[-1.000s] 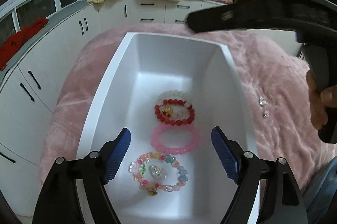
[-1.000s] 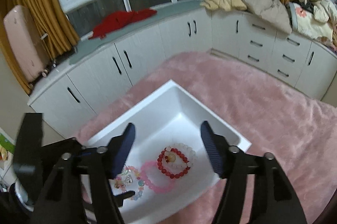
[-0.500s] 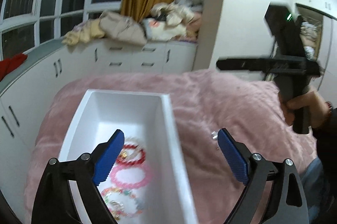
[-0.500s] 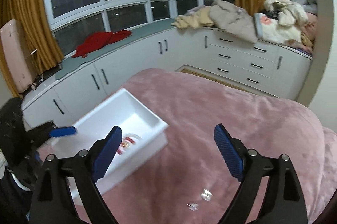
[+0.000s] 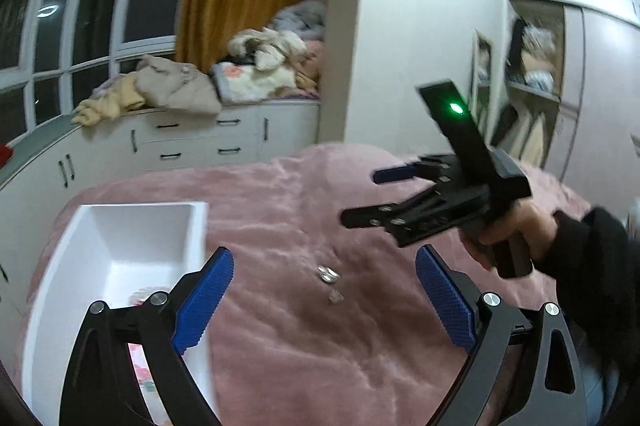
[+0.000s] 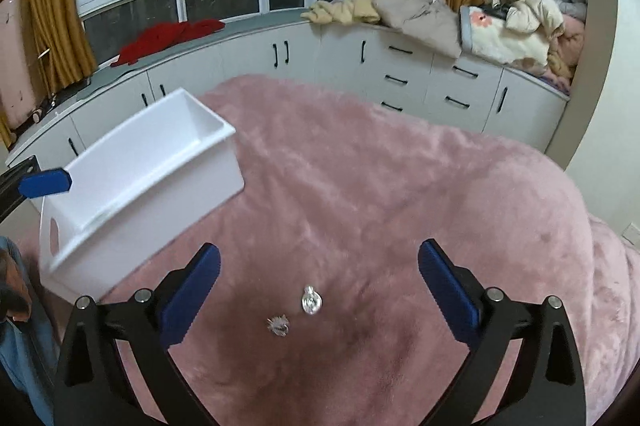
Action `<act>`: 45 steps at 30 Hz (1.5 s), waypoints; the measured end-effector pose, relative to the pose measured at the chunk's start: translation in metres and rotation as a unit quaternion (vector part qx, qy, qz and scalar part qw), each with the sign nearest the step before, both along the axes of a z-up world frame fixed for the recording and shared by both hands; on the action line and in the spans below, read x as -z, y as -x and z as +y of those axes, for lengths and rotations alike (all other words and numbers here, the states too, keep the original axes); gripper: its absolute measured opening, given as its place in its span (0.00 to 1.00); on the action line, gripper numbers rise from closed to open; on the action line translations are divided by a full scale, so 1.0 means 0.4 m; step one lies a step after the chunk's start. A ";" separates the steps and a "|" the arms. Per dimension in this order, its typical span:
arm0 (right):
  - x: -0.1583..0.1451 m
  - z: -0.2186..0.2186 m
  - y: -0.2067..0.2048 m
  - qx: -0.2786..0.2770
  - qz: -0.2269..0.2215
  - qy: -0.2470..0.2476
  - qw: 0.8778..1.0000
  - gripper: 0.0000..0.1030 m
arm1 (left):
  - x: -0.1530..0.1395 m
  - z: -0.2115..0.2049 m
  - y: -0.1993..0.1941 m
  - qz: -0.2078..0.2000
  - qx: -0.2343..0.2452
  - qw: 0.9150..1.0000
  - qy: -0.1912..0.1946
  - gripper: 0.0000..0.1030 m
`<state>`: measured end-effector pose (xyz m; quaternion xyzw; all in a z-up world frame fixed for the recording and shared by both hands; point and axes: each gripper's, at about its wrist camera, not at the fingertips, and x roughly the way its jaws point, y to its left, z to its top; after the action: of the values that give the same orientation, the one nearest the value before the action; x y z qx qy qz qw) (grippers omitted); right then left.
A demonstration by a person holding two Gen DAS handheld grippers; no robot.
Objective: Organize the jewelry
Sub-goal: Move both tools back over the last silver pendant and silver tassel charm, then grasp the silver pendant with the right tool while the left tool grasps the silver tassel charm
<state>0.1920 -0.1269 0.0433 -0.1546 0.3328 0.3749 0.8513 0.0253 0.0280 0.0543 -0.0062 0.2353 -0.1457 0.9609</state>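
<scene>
Two small silver jewelry pieces lie on the pink blanket: a round one (image 6: 311, 300) and a spiky one (image 6: 278, 325). They also show in the left wrist view (image 5: 328, 273). My right gripper (image 6: 319, 294) is open and empty, hovering over them; it also shows in the left wrist view (image 5: 370, 198). My left gripper (image 5: 324, 300) is open and empty, just right of the white box (image 5: 120, 226), with the pieces between its fingers. The box holds bead bracelets (image 5: 140, 366), mostly hidden by my left finger.
The white box (image 6: 132, 178) sits on the left part of the pink blanket (image 6: 400, 206). White cabinets with piled clothes (image 6: 440, 14) line the far side under the windows. A wall corner and an open wardrobe (image 5: 532, 82) stand to the right.
Both grippers have swung right, away from the box and over the blanket. The two silver pieces now lie between the fingers of each. The right gripper has dropped lower toward them.
</scene>
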 end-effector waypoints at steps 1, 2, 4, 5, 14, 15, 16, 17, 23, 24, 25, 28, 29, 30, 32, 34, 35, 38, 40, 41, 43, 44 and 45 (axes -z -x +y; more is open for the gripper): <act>0.010 0.002 -0.004 -0.006 0.001 0.003 1.000 0.95 | 0.011 -0.018 -0.009 0.008 0.007 1.000 -0.006 0.91; 0.019 -0.001 -0.008 -0.014 0.001 0.006 1.000 0.95 | 0.027 -0.042 -0.021 0.016 0.016 1.000 -0.014 0.91; 0.037 0.009 -0.015 -0.037 -0.002 0.017 0.999 0.95 | 0.046 -0.069 -0.033 0.018 0.022 0.999 -0.027 0.91; 0.047 0.014 -0.017 -0.049 -0.007 0.025 0.998 0.92 | 0.055 -0.079 -0.038 0.019 0.026 0.999 -0.032 0.91; 0.142 0.014 -0.079 -0.098 0.020 0.056 0.993 0.69 | 0.148 -0.139 -0.135 0.065 0.037 0.995 -0.062 0.88; 0.149 0.011 -0.084 -0.099 0.023 0.057 0.993 0.67 | 0.165 -0.146 -0.149 0.073 0.039 0.994 -0.070 0.83; 0.158 0.007 -0.090 -0.101 0.026 0.058 0.993 0.66 | 0.181 -0.154 -0.162 0.081 0.039 0.993 -0.079 0.79; 0.166 0.003 -0.094 -0.105 0.028 0.061 0.992 0.63 | 0.192 -0.159 -0.170 0.087 0.039 0.992 -0.084 0.79; 0.194 0.005 -0.100 -0.123 0.032 0.063 0.990 0.59 | 0.277 -0.166 -0.238 0.128 0.036 0.987 -0.088 0.70; 0.197 0.006 -0.101 -0.125 0.034 0.064 0.990 0.59 | 0.287 -0.164 -0.246 0.133 0.034 0.987 -0.087 0.67; 0.204 0.008 -0.101 -0.129 0.037 0.065 0.989 0.59 | 0.302 -0.162 -0.259 0.140 0.031 0.986 -0.087 0.65; 0.216 0.018 -0.097 -0.139 0.039 0.070 0.987 0.57 | 0.335 -0.157 -0.280 0.155 0.031 0.984 -0.084 0.62; 0.221 0.022 -0.096 -0.142 0.039 0.073 0.986 0.54 | 0.345 -0.156 -0.285 0.160 0.032 0.983 -0.084 0.61; 0.228 0.028 -0.095 -0.144 0.039 0.078 0.986 0.50 | 0.348 -0.156 -0.287 0.162 0.032 0.983 -0.085 0.60; 0.240 0.036 -0.093 -0.144 0.037 0.086 0.985 0.46 | 0.364 -0.151 -0.298 0.169 0.032 0.982 -0.081 0.59; 0.251 0.041 -0.092 -0.147 0.041 0.093 0.984 0.43 | 0.368 -0.148 -0.305 0.170 0.033 0.982 -0.073 0.59; 0.257 0.044 -0.093 -0.148 0.042 0.097 0.983 0.41 | 0.370 -0.142 -0.310 0.171 0.033 0.983 -0.065 0.59; 0.267 0.049 -0.095 -0.150 0.048 0.103 0.982 0.39 | 0.374 -0.130 -0.319 0.173 0.032 0.983 -0.051 0.55; 0.273 0.051 -0.097 -0.149 0.051 0.107 0.982 0.35 | 0.377 -0.123 -0.326 0.174 0.030 0.983 -0.045 0.50; 0.275 0.053 -0.099 -0.148 0.052 0.108 0.982 0.32 | 0.377 -0.122 -0.327 0.175 0.030 0.983 -0.042 0.50; 0.279 0.054 -0.100 -0.146 0.053 0.111 0.982 0.28 | 0.379 -0.116 -0.334 0.177 0.031 0.983 -0.034 0.48; 0.280 0.054 -0.102 -0.145 0.055 0.111 0.982 0.25 | 0.380 -0.112 -0.337 0.181 0.033 0.983 -0.029 0.48; 0.281 0.055 -0.103 -0.145 0.057 0.111 0.981 0.21 | 0.382 -0.110 -0.342 0.184 0.034 0.982 -0.025 0.48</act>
<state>0.2334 -0.1047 -0.0691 -0.2730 0.3947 0.4636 0.7448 0.1621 -0.0158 -0.0984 -0.0011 0.4112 -0.1688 0.8958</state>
